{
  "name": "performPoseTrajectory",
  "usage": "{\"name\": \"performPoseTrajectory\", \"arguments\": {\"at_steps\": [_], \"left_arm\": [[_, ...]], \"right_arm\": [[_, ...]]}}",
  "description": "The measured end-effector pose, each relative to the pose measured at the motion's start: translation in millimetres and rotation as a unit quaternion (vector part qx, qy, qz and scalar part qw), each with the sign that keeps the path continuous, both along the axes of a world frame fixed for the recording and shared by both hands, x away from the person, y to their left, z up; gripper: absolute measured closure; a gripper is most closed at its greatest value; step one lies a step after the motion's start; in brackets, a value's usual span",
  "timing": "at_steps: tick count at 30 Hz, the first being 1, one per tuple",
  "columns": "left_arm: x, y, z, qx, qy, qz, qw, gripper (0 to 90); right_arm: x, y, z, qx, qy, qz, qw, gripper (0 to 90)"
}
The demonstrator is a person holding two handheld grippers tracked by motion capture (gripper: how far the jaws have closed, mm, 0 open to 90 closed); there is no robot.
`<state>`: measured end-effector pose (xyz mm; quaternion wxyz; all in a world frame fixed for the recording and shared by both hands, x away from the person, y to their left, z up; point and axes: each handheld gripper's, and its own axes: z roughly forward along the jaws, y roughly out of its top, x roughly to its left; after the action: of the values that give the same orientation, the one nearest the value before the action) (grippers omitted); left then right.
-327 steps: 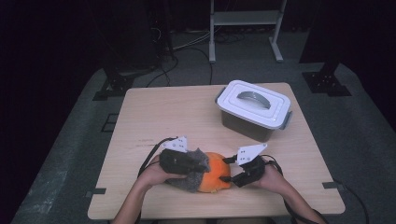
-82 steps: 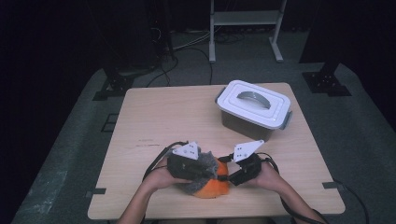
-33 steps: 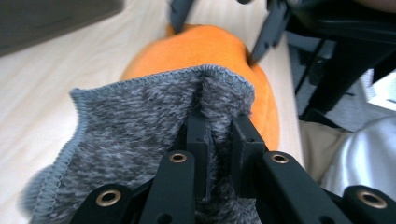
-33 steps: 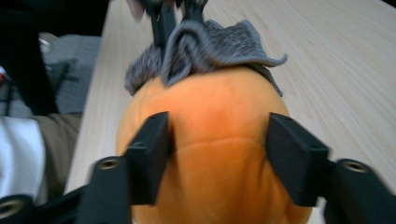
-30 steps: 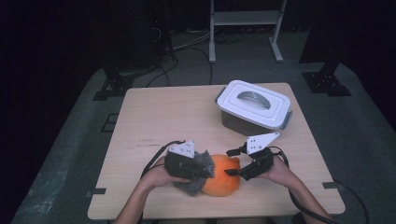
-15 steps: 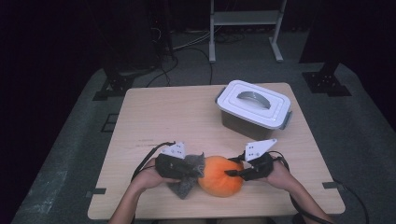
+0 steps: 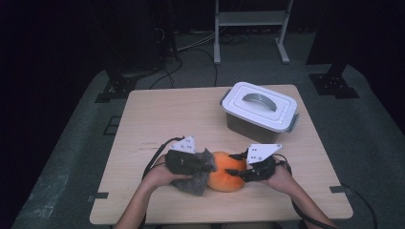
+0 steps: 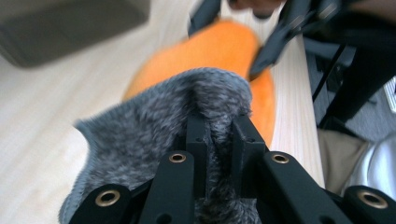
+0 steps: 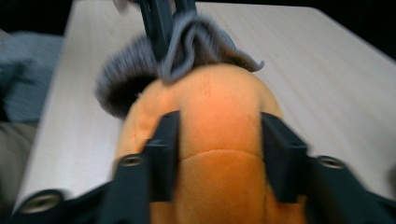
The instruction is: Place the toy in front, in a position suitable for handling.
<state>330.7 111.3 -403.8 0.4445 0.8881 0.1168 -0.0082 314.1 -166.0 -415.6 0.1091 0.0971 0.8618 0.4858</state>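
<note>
An orange plush (image 7: 228,172) lies near the table's front edge, with a grey fuzzy cloth (image 7: 195,183) against its left end. My left gripper (image 7: 210,167) is shut on a fold of that grey cloth (image 8: 140,140), and its tips (image 8: 219,126) pinch the fur just in front of the plush (image 8: 219,51). My right gripper (image 7: 236,168) comes in from the right. Its jaws have just been opening, but they still flank and squeeze the plush (image 9: 215,98), which bulges beyond the right gripper (image 9: 217,140). Past it are the grey cloth (image 9: 196,37) and the left gripper's jaws.
A white lidded bin (image 7: 260,107) with a grey handle stands at the table's back right. The wooden table (image 7: 167,114) has bare room at the back left. Cables trail from both grippers, and a metal stand and floor cables lie beyond the table.
The right gripper has dropped slightly onto the plush's right end and now has its jaws around it. The left hand and the grey cloth have shifted a little to the left.
</note>
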Motion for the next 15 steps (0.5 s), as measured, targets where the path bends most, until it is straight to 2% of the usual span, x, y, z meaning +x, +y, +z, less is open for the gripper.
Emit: {"name": "performPoseTrajectory", "arguments": {"at_steps": [1, 3, 5, 7, 10, 12, 15], "left_arm": [[-1.4, -0.6, -4.1, -0.002, 0.009, -0.003, 1.0000, 79.6], [-3.9, -0.6, -7.6, -0.004, 0.012, -0.008, 0.9999, 79.6], [-6.2, -0.4, -7.6, -0.004, 0.017, -0.014, 0.9997, 79.6], [-8.6, -0.4, -6.8, 0.000, 0.018, -0.020, 0.9996, 79.6], [-8.2, 4.1, -5.3, 0.002, 0.013, -0.020, 0.9997, 79.6], [-6.9, 9.4, -4.2, -0.001, 0.009, -0.010, 0.9999, 79.6], [-3.8, 18.8, -3.6, 0.002, 0.006, 0.011, 0.9999, 79.5]], "right_arm": [[-0.2, -1.1, 0.2, -0.001, 0.008, 0.003, 1.0000, 36.8], [0.5, -4.8, 3.0, 0.010, 0.023, 0.007, 0.9997, 30.4], [4.3, -6.9, 4.8, 0.018, 0.042, 0.000, 0.9990, 25.2], [6.6, -5.5, 1.0, 0.011, 0.052, -0.004, 0.9986, 24.5], [3.9, -2.5, -8.1, 0.007, 0.049, 0.004, 0.9987, 33.2], [1.5, -4.8, -8.3, -0.001, 0.039, 0.013, 0.9992, 39.5], [-1.2, -10.1, -8.0, -0.008, 0.034, 0.024, 0.9991, 42.6]]}}
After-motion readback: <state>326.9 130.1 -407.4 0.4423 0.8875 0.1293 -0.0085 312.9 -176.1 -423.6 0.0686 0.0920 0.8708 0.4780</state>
